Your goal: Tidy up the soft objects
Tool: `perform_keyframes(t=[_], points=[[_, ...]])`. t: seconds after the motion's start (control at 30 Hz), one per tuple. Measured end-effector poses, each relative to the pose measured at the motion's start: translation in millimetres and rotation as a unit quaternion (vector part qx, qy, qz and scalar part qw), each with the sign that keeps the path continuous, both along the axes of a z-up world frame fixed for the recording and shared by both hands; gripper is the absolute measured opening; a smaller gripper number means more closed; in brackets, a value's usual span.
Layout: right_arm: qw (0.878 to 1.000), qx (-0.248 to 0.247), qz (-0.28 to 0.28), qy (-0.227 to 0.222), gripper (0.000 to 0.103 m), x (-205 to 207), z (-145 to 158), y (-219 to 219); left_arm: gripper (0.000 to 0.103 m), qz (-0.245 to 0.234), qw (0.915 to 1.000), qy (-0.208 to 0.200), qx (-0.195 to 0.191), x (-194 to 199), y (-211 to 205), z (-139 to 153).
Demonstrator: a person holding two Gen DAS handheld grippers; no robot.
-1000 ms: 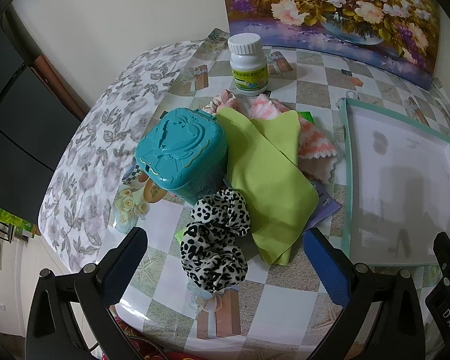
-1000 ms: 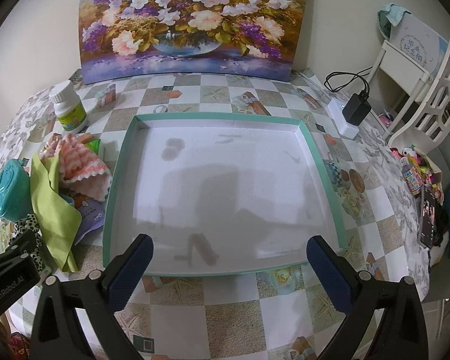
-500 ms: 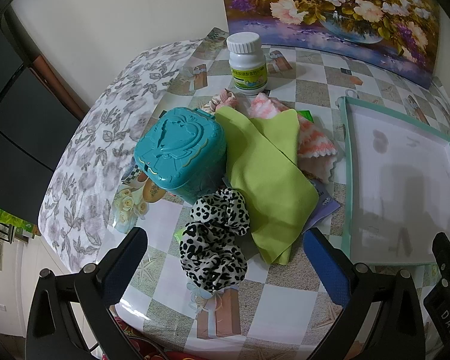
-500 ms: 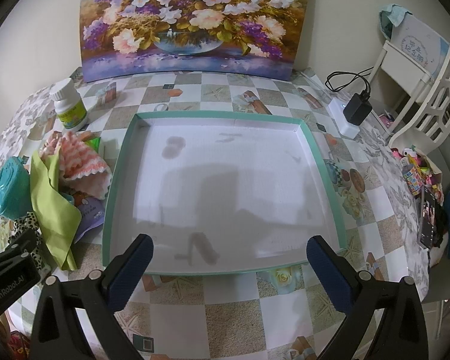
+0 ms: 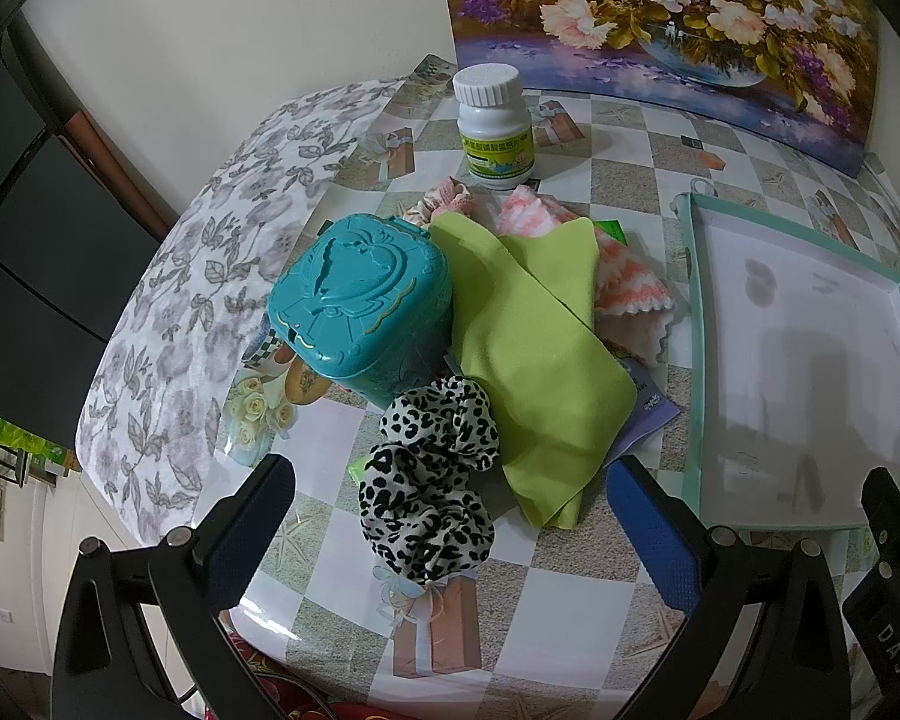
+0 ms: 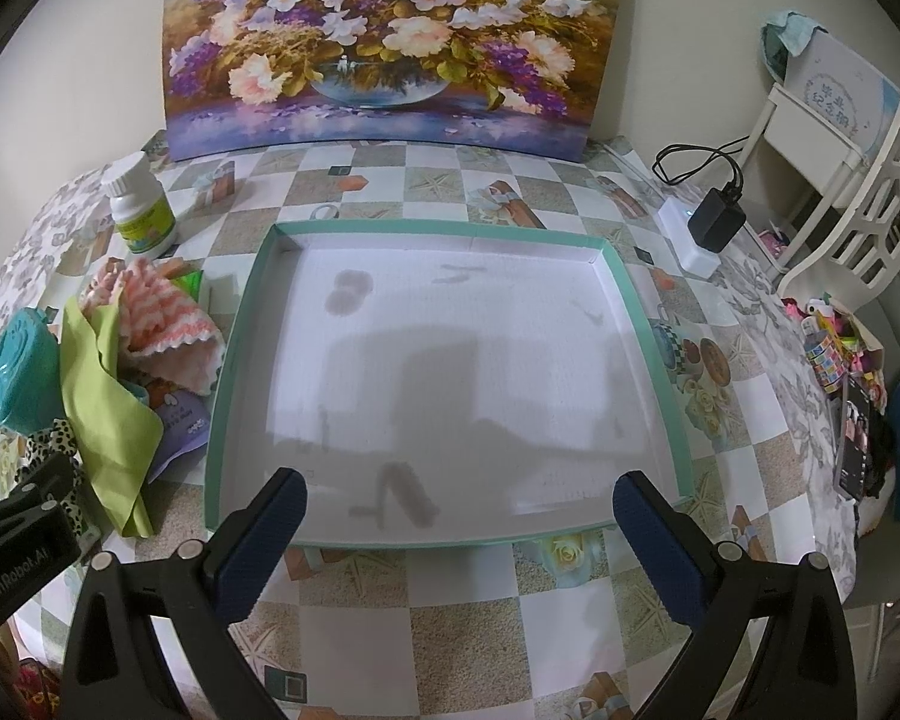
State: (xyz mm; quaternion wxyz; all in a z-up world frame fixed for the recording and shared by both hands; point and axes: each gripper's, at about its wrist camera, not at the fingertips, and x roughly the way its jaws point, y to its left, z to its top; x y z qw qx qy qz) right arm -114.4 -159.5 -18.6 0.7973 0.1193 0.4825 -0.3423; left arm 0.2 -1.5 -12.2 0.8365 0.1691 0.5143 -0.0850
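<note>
Jaws are held wide and empty on both grippers, the leopard scrunchie (image 5: 429, 483) lying beside the green cloth (image 5: 534, 360), which could be snagged and dragged along.

Two cloths (image 5: 534, 354), one scrunchie (image 5: 429, 480), one tray (image 6: 222, 360), perhaps more beneath.

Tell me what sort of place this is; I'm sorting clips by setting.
Most likely a home, perhaps a dining corner: a table under a checkered tablecloth, a flower painting leaning on the wall, and a white chair beside household clutter.
</note>
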Motion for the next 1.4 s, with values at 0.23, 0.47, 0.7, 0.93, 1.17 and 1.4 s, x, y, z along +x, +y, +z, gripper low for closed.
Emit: perform_keyframes(t=[0.23, 0.47, 0.7, 0.93, 1.17, 1.4], points=[[1.000, -0.002, 0.005, 0.005, 0.103, 1, -1, 2, 0.103, 0.001, 1.0000, 0.003, -0.002, 0, 0, 0], [1.000, -0.001, 0.006, 0.005, 0.103, 1, -1, 2, 0.103, 0.009, 0.9998, 0.003, -0.014, 3, 4, 4], [0.999, 0.009, 0.031, -0.015, 0.103, 7, 1, 10, 0.103, 0.049, 0.9959, 0.011, -0.075, 11, 28, 11], [0.992, 0.088, 0.079, -0.046, 0.103, 26, -7, 24, 0.103, 0.114, 0.9855, 0.031, -0.121, 30, 64, 6], [0.983, 0.125, 0.112, -0.069, 0.103, 44, -12, 39, 0.103, 0.171, 0.9704, 0.054, -0.162, 44, 99, -5], [0.978, 0.131, 0.150, -0.062, 0.103, 63, -19, 57, 0.103, 0.164, 0.9662, 0.068, -0.187, 47, 104, -12]])
